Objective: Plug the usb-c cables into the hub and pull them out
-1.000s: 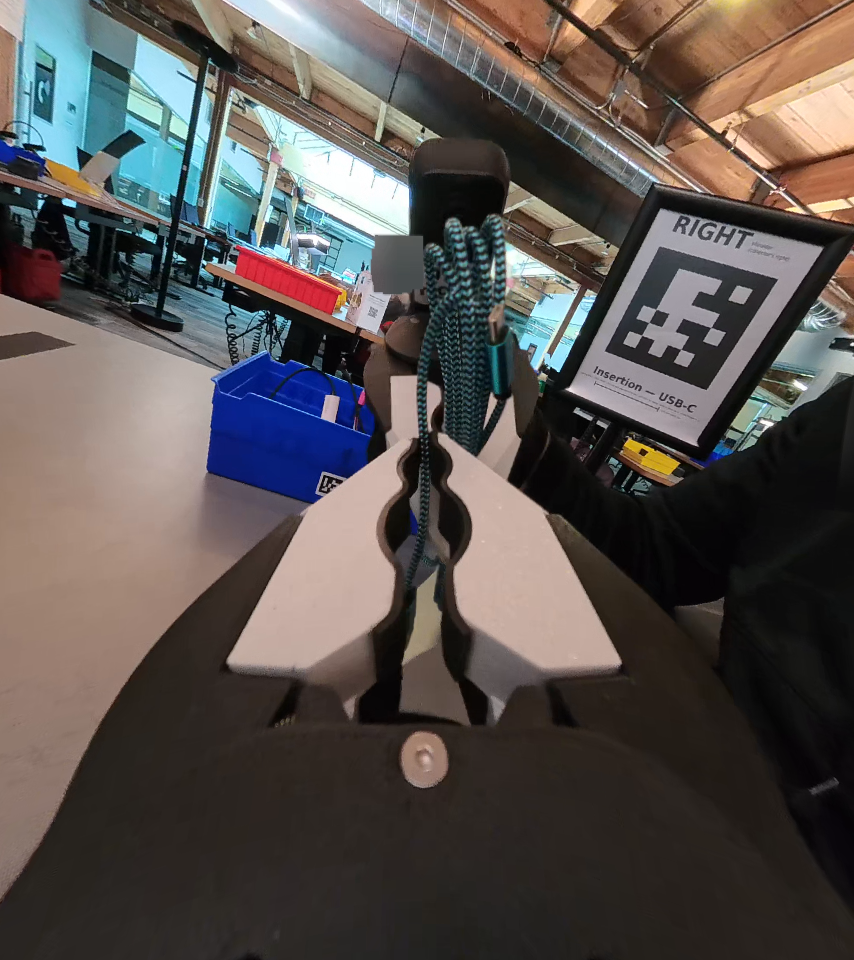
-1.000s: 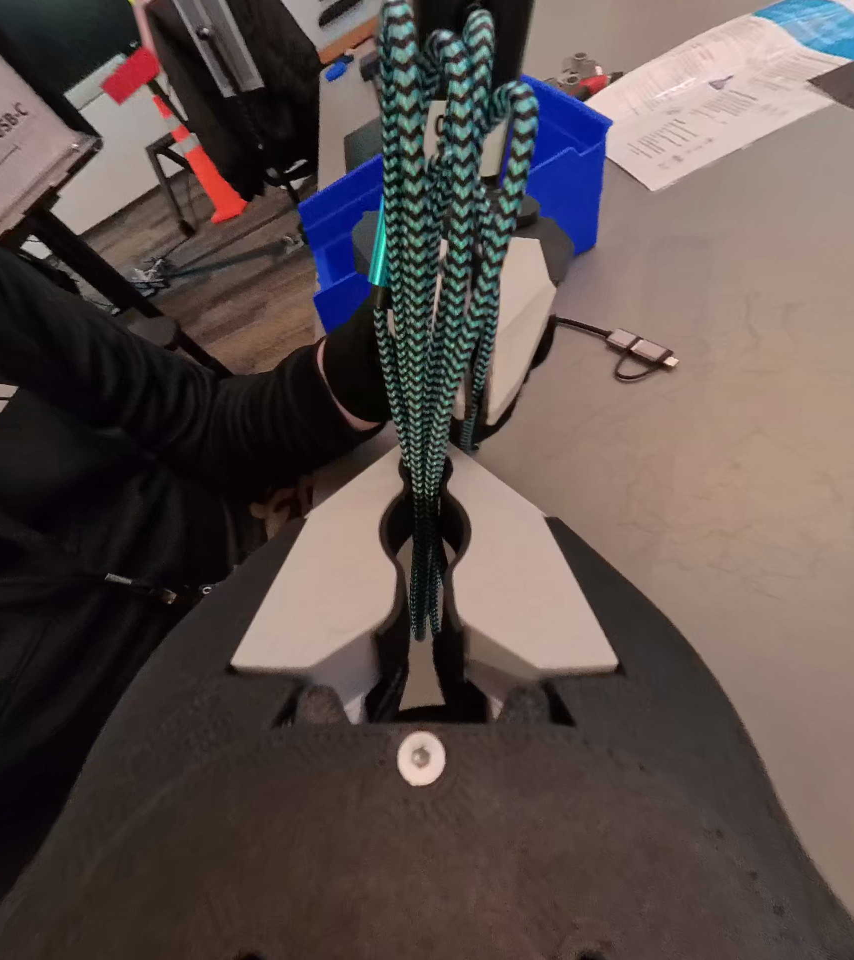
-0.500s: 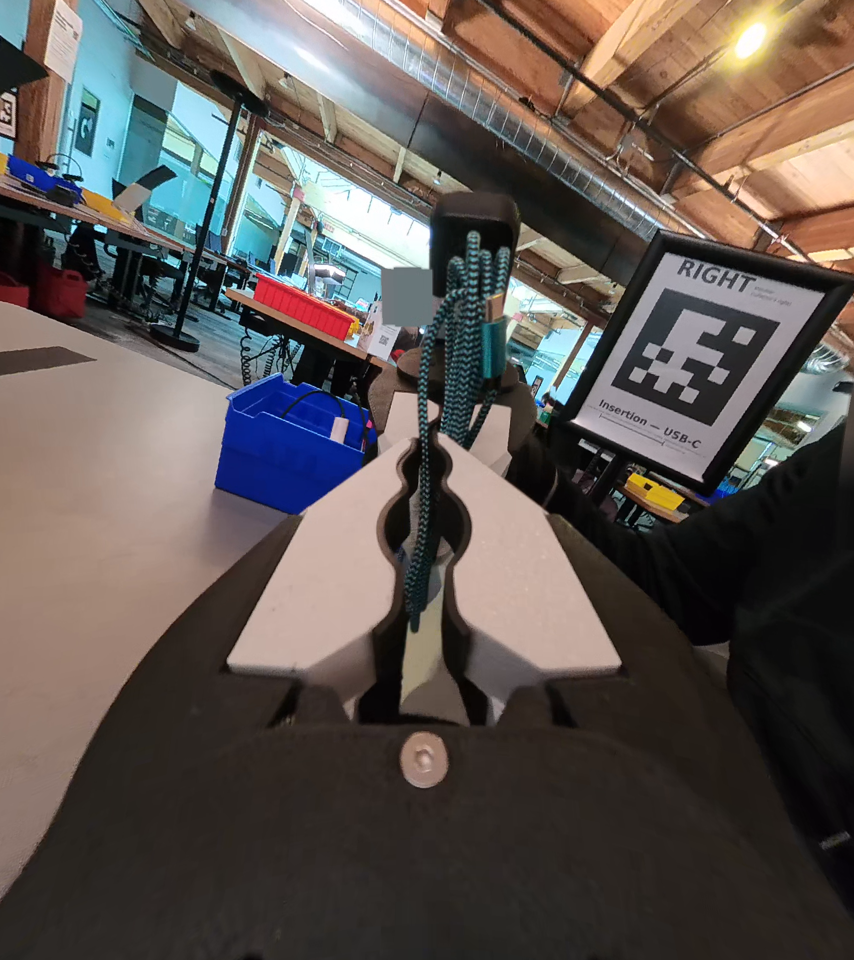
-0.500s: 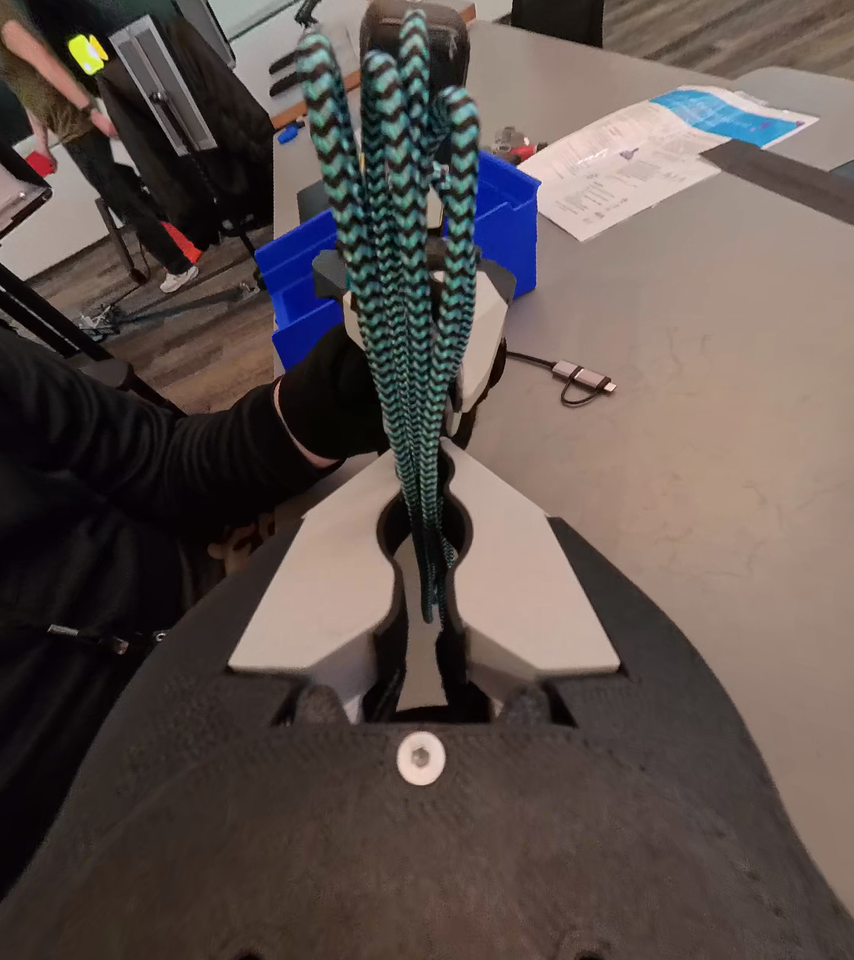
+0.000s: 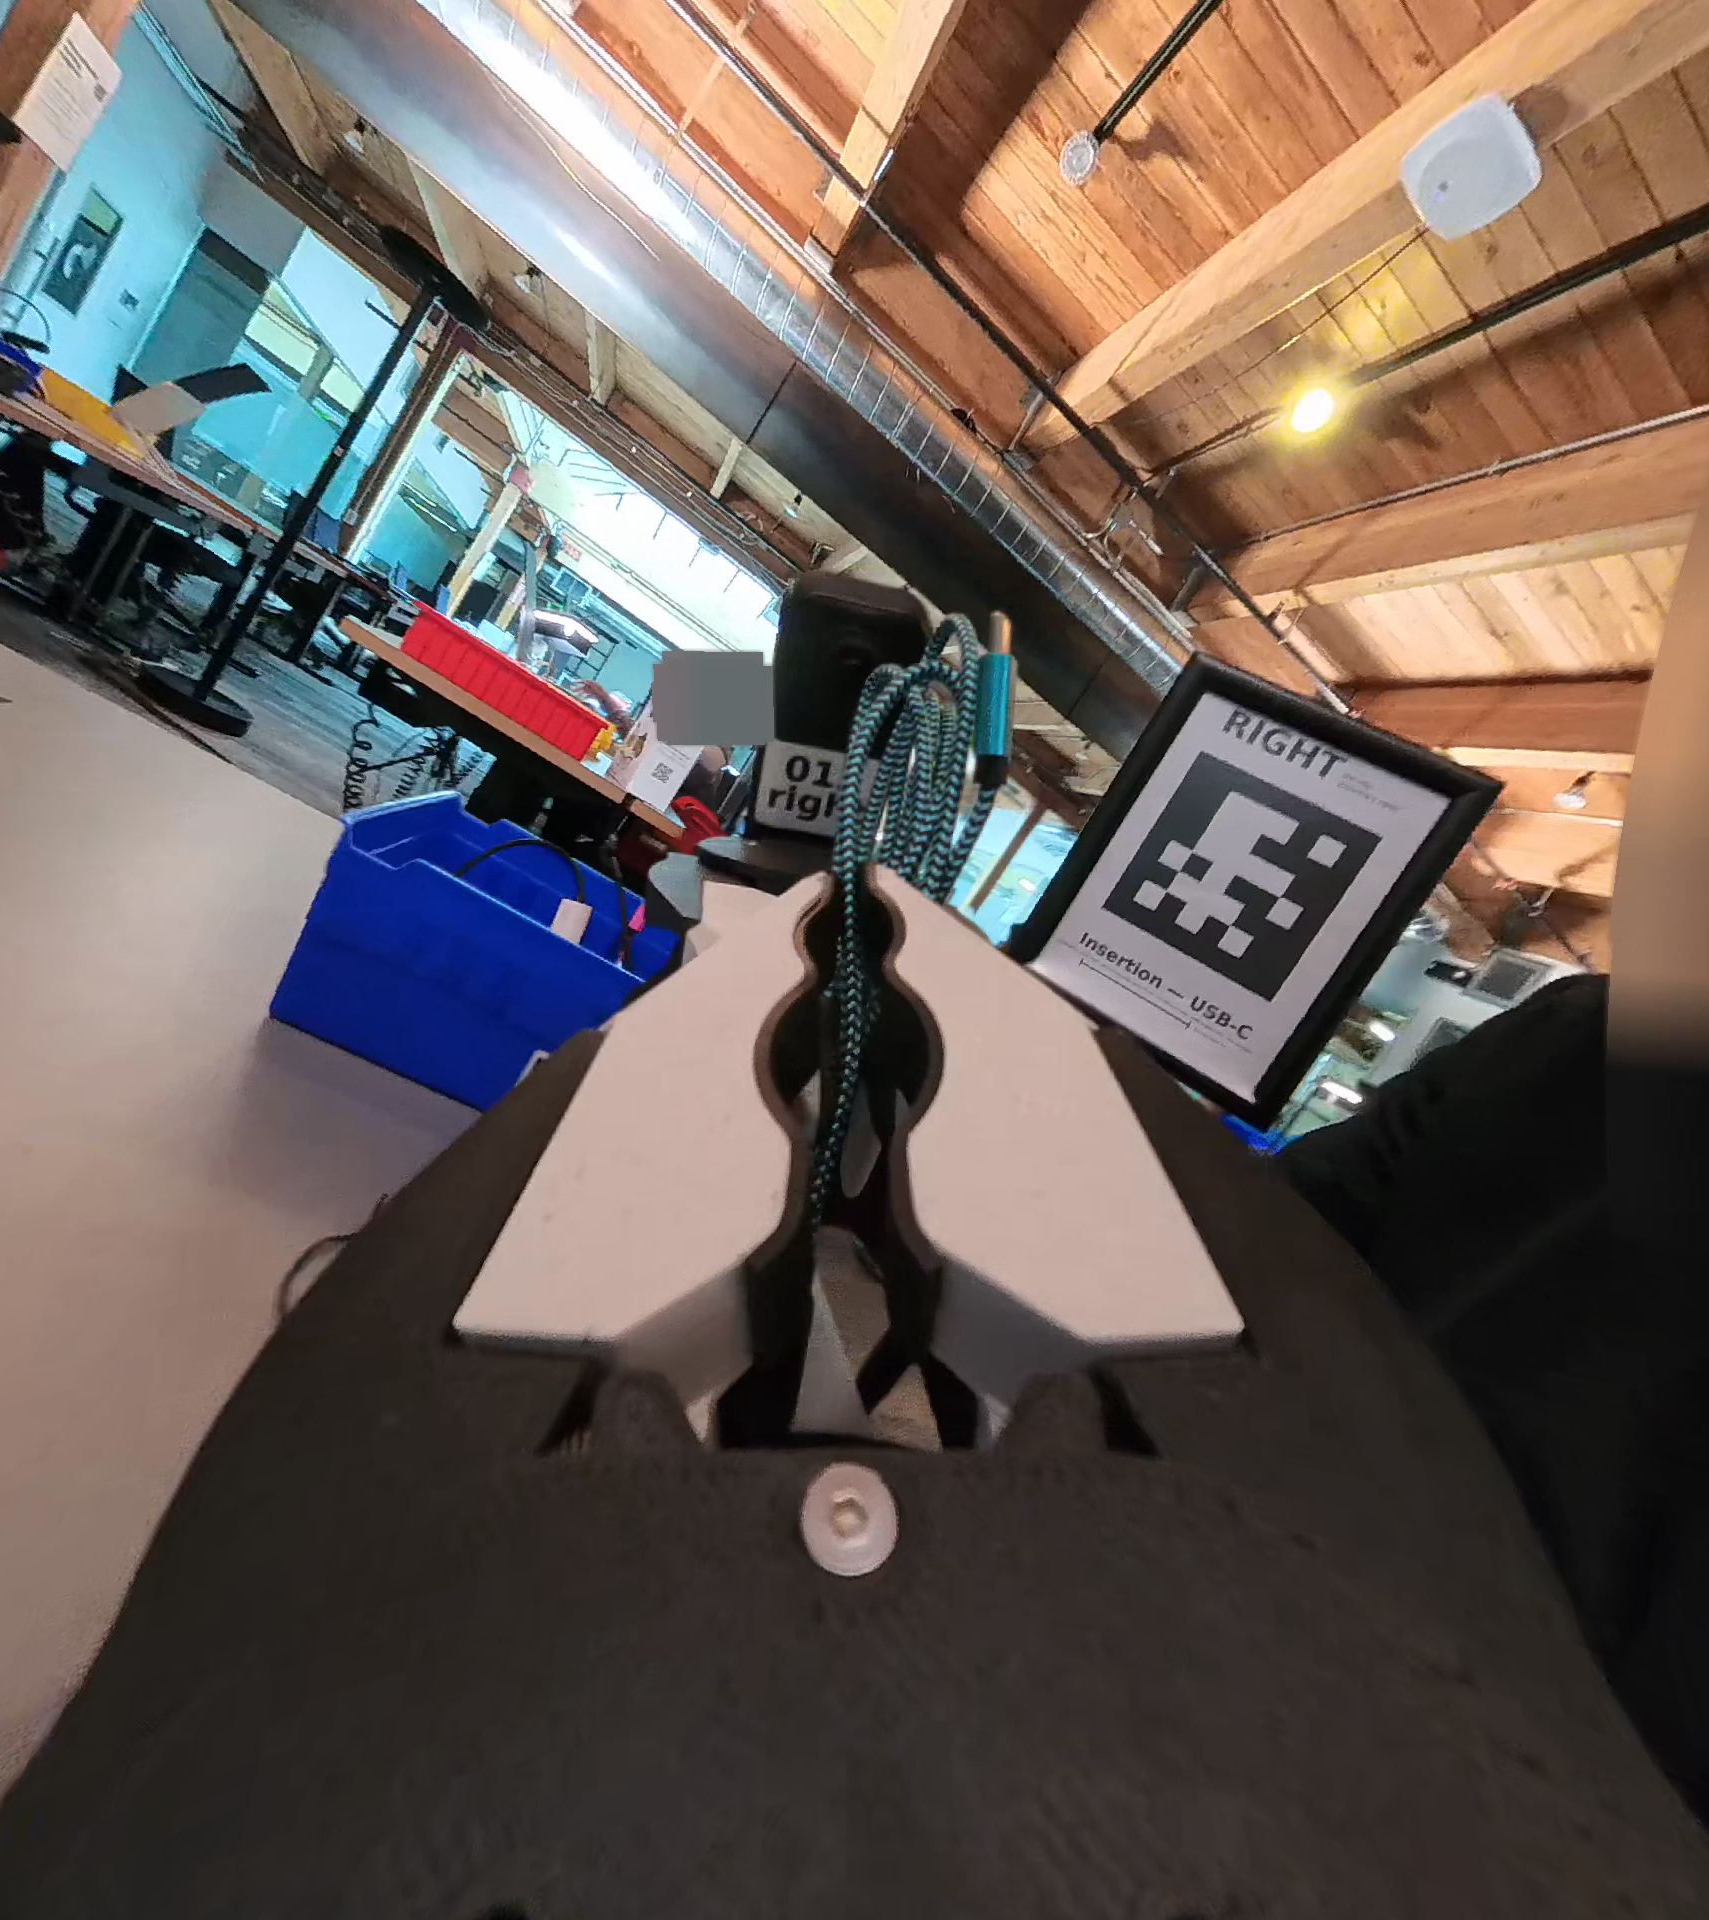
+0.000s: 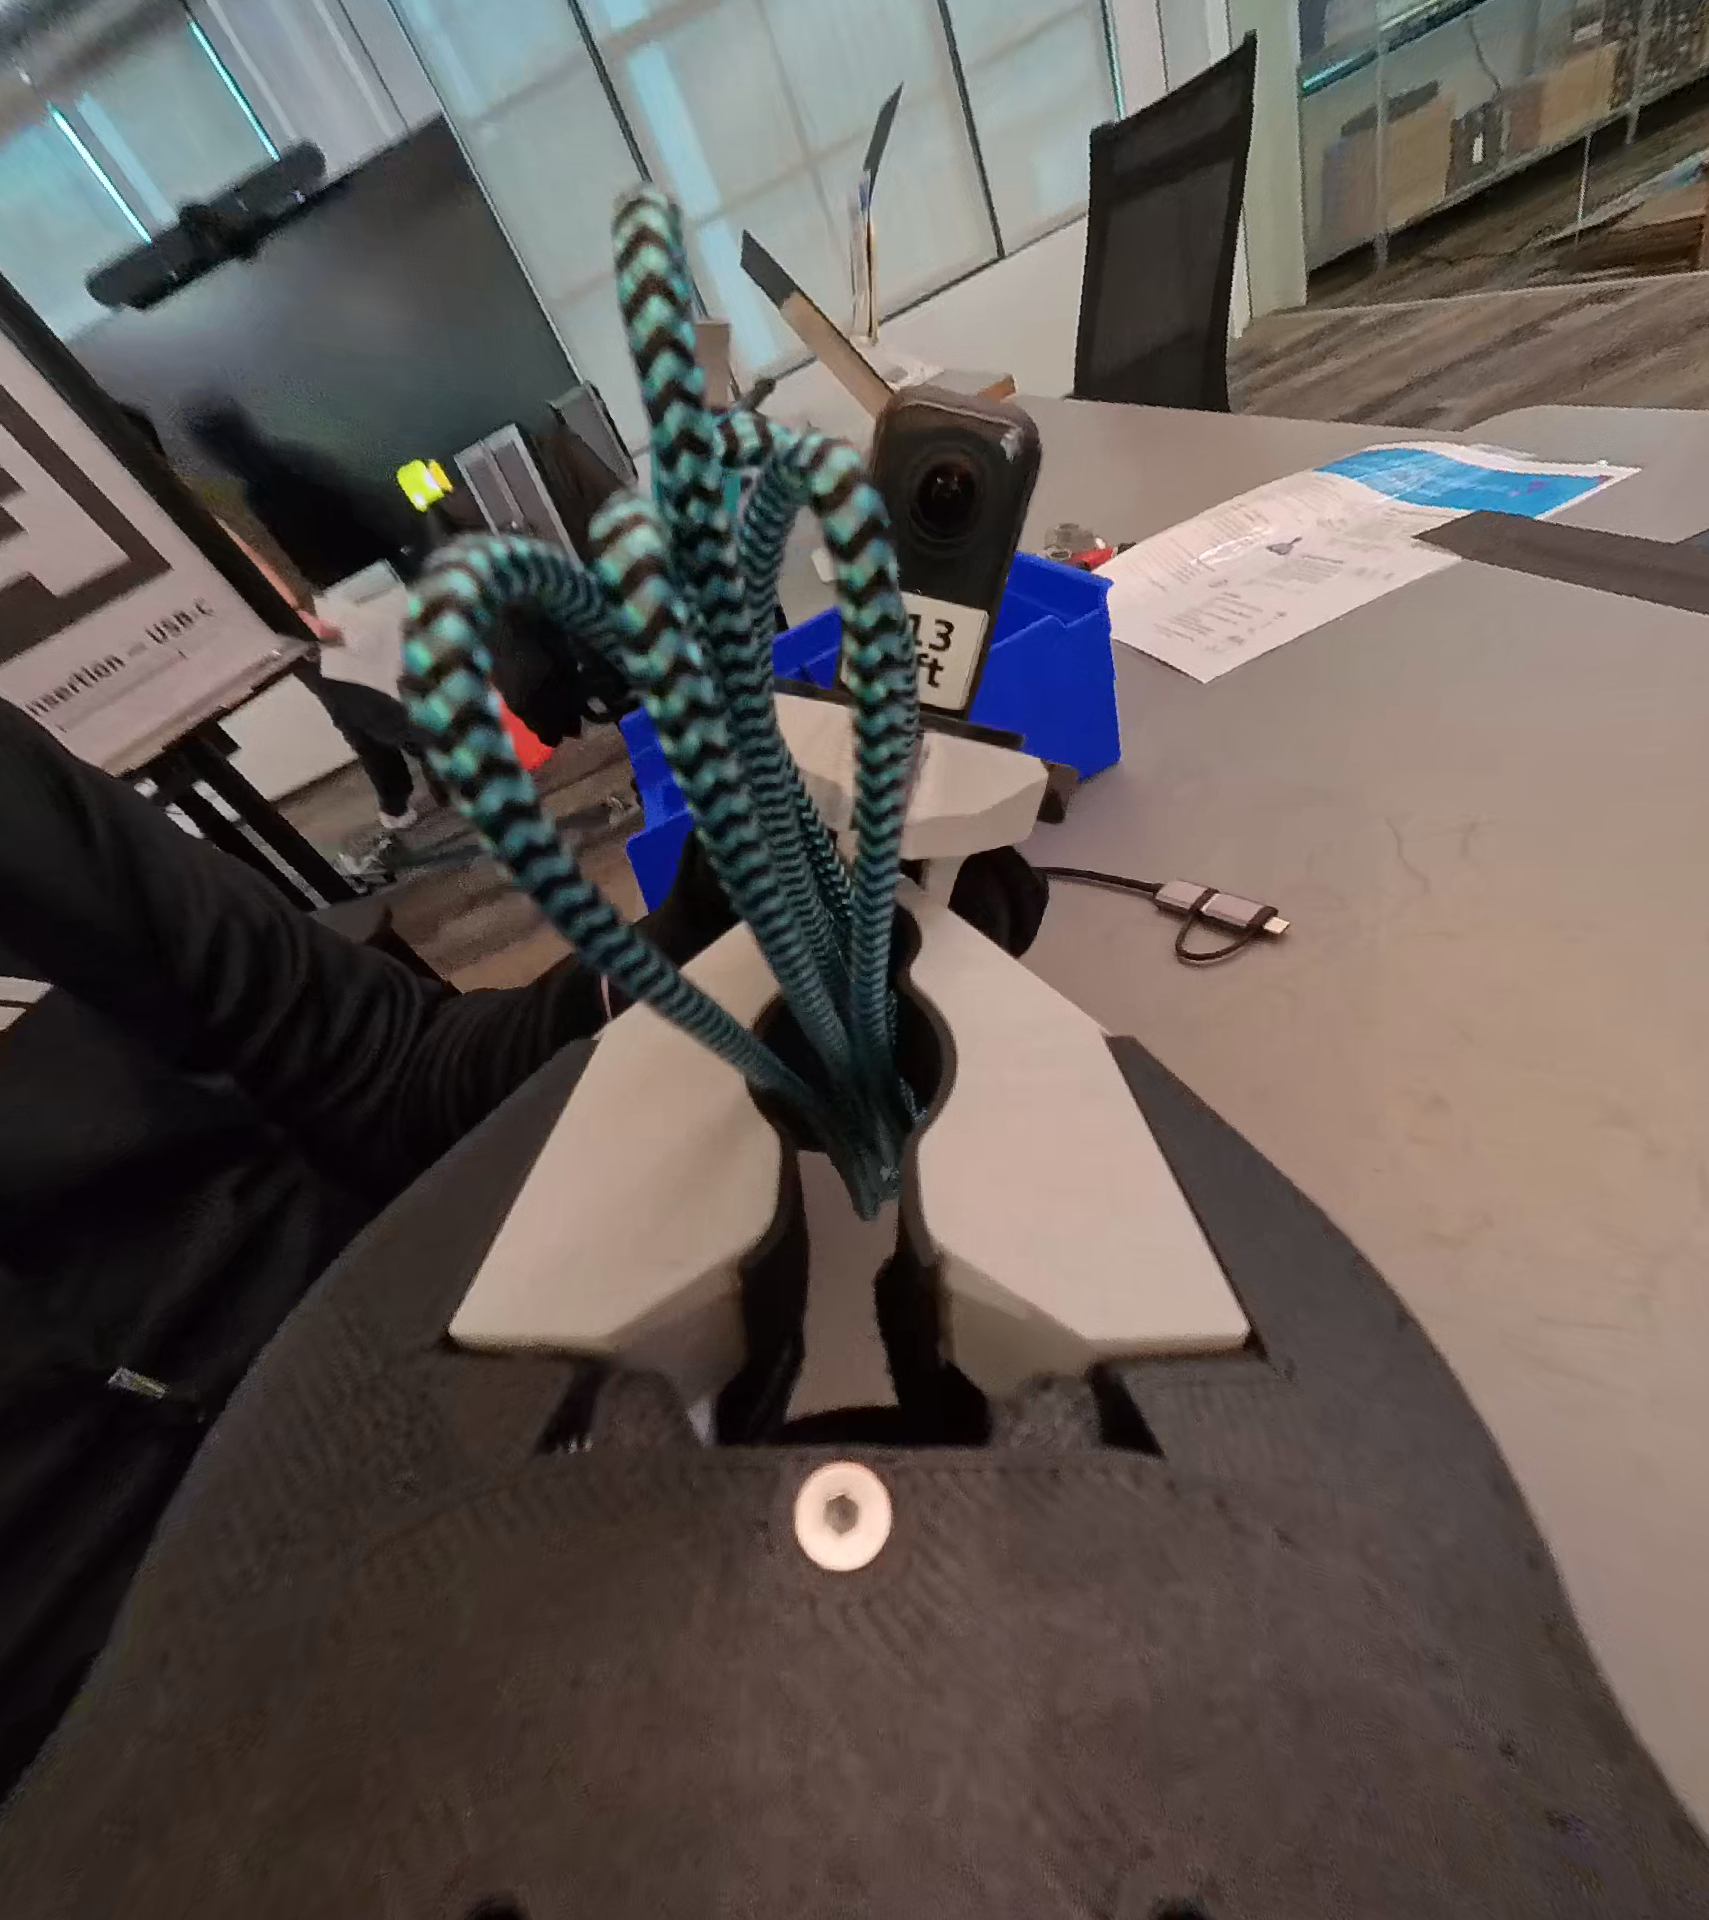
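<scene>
Two grippers hold one bundle of teal and black braided cable between them, up above a big grey table. The left gripper has its white fingers squeezed close together on one strand of the teal and black braided cable. The strand runs up out of the gap at the tips. Past the tips, the cable loops rise in a bunch, and a shiny teal plug with a silver end sticks up at the top of the bunch.

The right gripper also has its white fingers pinched close on the cable. Several loops are squeezed together in the round gap between the fingers. From there the loops fan out and stand up like a little bush.

Each gripper faces the other one. In the right wrist view, the left gripper sits just behind the loops, with a black camera on top of it.

A small grey adapter with a thin black cord lies flat on the table, off to the right of the grippers and apart from them. I cannot tell if this is the hub. A blue plastic bin stands on the table behind the grippers. A black framed sign with a black and white square pattern stands to the right in the left wrist view. A sheet of printed paper lies farther back on the table. A person's arm in a black sleeve reaches toward the left gripper.
</scene>
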The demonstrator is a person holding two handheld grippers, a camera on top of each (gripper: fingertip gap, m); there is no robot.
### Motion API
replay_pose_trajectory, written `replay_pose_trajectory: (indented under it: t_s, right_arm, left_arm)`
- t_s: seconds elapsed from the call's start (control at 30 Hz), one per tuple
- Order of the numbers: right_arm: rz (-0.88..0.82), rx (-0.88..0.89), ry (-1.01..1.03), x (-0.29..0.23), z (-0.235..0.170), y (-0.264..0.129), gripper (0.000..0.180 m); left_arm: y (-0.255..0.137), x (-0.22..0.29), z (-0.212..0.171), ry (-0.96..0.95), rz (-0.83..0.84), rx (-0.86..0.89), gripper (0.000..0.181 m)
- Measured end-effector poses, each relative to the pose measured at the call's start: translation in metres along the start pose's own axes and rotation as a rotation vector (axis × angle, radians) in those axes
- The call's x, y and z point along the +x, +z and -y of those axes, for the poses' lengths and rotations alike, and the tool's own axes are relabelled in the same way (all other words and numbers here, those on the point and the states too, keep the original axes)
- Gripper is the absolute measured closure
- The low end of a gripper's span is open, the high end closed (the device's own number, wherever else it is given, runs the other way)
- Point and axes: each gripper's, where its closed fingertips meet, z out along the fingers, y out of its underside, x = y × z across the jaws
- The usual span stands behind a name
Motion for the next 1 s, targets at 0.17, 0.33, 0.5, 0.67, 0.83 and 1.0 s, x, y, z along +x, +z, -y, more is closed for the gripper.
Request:
replay_pose_trajectory:
  t_s: [0.17,0.33,0.5,0.67,0.83,1.0]
  right_arm:
    - [0.048,0.066,0.023,-0.004,0.004,-0.002,0.179]
    - [0.031,0.109,0.065,0.002,0.012,-0.007,0.179]
    - [-0.058,0.182,0.122,0.022,0.022,-0.021,0.179]
    - [-0.186,0.257,0.184,0.047,0.031,-0.038,0.178]
    - [-0.245,0.279,0.207,0.055,0.034,-0.041,0.179]
    - [-0.264,0.336,0.235,0.054,0.041,-0.039,0.178]
  left_arm:
    - [-0.001,-0.001,0.002,-0.064,-0.034,0.027,0.177]
    - [-0.007,-0.001,0.013,-0.023,-0.013,0.05,0.137]
    - [-0.004,-0.01,-0.004,0.387,0.233,-0.17,0.11]
    - [-0.005,-0.044,-0.034,0.852,0.553,-0.517,0.085]
    - [-0.009,-0.076,-0.04,1.085,0.798,-0.645,0.081]
    - [-0.012,-0.092,-0.035,1.176,0.969,-0.662,0.089]
